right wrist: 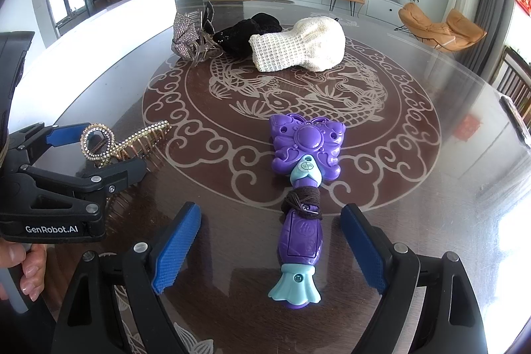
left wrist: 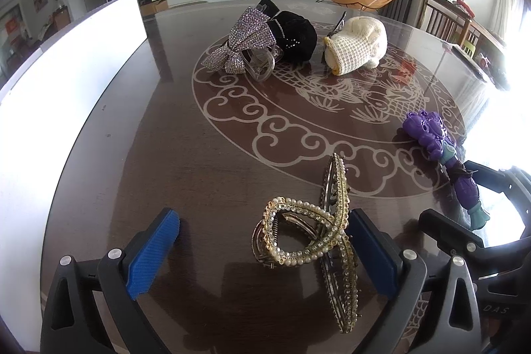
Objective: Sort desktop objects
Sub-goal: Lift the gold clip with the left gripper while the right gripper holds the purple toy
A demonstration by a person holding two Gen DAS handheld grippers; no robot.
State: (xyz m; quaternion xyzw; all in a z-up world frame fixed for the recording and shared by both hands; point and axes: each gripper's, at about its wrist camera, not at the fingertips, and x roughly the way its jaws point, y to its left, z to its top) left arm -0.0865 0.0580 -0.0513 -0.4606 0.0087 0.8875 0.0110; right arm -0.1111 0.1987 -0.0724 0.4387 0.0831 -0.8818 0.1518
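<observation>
A gold hair claw set with pearls (left wrist: 308, 231) lies on the dark table (left wrist: 149, 155) between the blue pads of my left gripper (left wrist: 265, 251). It rests close to the right pad, and the jaws stand wide open. In the right wrist view the same gold claw (right wrist: 109, 141) sits inside the left gripper (right wrist: 103, 151). A purple butterfly toy wand (right wrist: 305, 175) with a pale blue foot lies lengthwise between the fingers of my right gripper (right wrist: 270, 249), which is open and clear of it. From the left wrist view, the wand (left wrist: 441, 151) lies at the right.
At the back of the table sit a rhinestone bow clip (left wrist: 242, 42), a black velvet piece (left wrist: 295, 35) and a cream knitted piece (left wrist: 355, 45). A white board (left wrist: 66, 95) stands along the left edge. A hand (right wrist: 30, 267) holds the left gripper's handle.
</observation>
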